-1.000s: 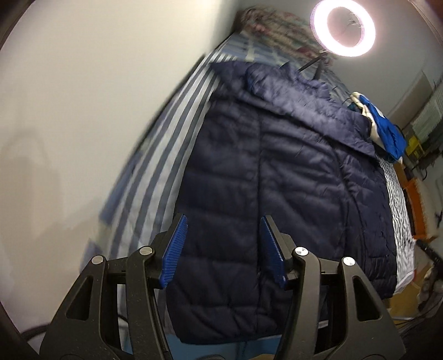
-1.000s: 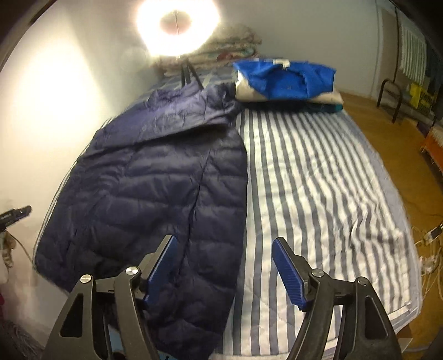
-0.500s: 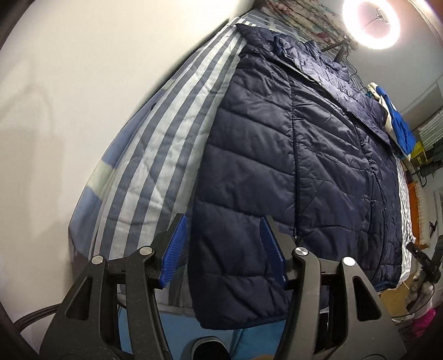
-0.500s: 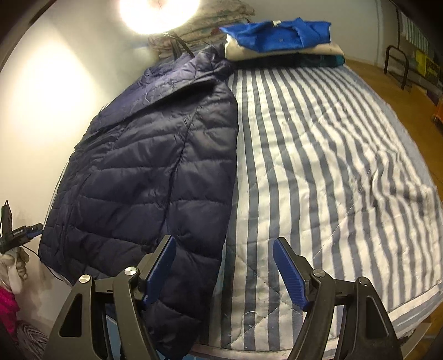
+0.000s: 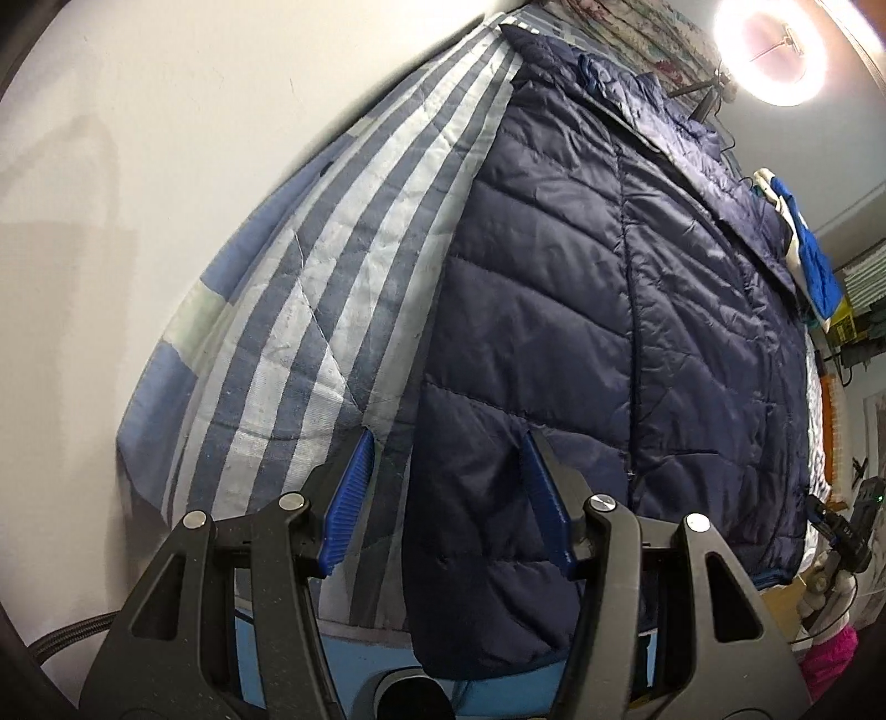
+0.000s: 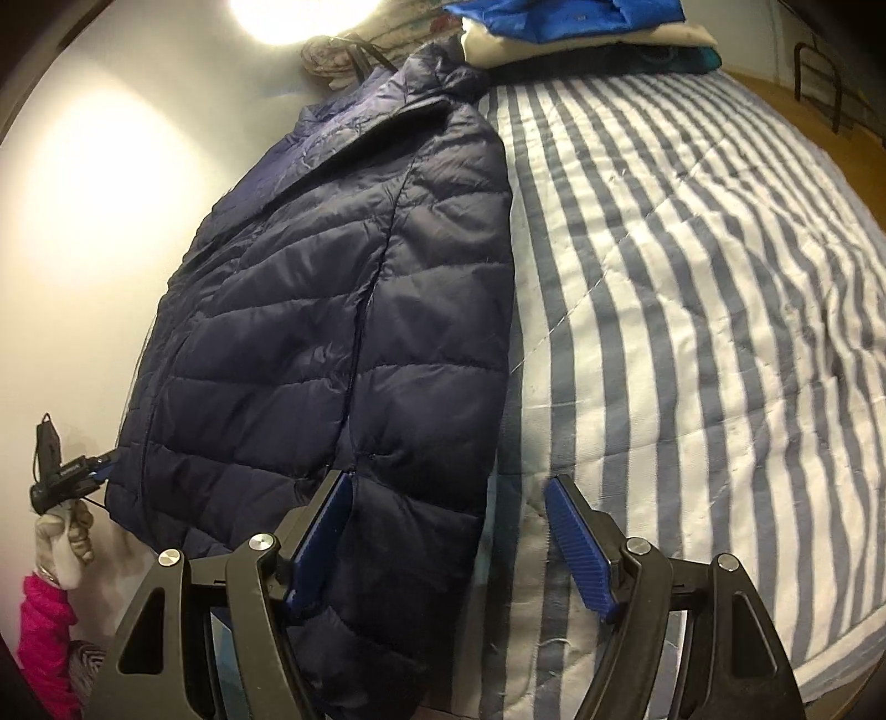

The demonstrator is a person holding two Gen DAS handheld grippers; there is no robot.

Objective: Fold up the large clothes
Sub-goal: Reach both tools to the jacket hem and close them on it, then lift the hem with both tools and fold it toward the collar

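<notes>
Both grippers have dropped closer to the navy puffer jacket (image 5: pixel 581 310) on the striped bed (image 6: pixel 692 277), left gripper (image 5: pixel 448 487) and right gripper (image 6: pixel 448 531) gaping, gripping nothing.

One navy quilted jacket (image 5: pixel 581 310), one striped bed (image 6: pixel 692 266), one ring light (image 5: pixel 769 52), one stack of folded clothes (image 6: pixel 581 27) and two grippers are counted.

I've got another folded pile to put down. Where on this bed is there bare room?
The widest free patch is the striped blue-and-white bedspread, between the navy quilted puffer jacket and the bed's far edge. A narrower bare strip runs between the jacket and the white wall. The head end is crowded: the folded blue and white clothes sit there.
</notes>
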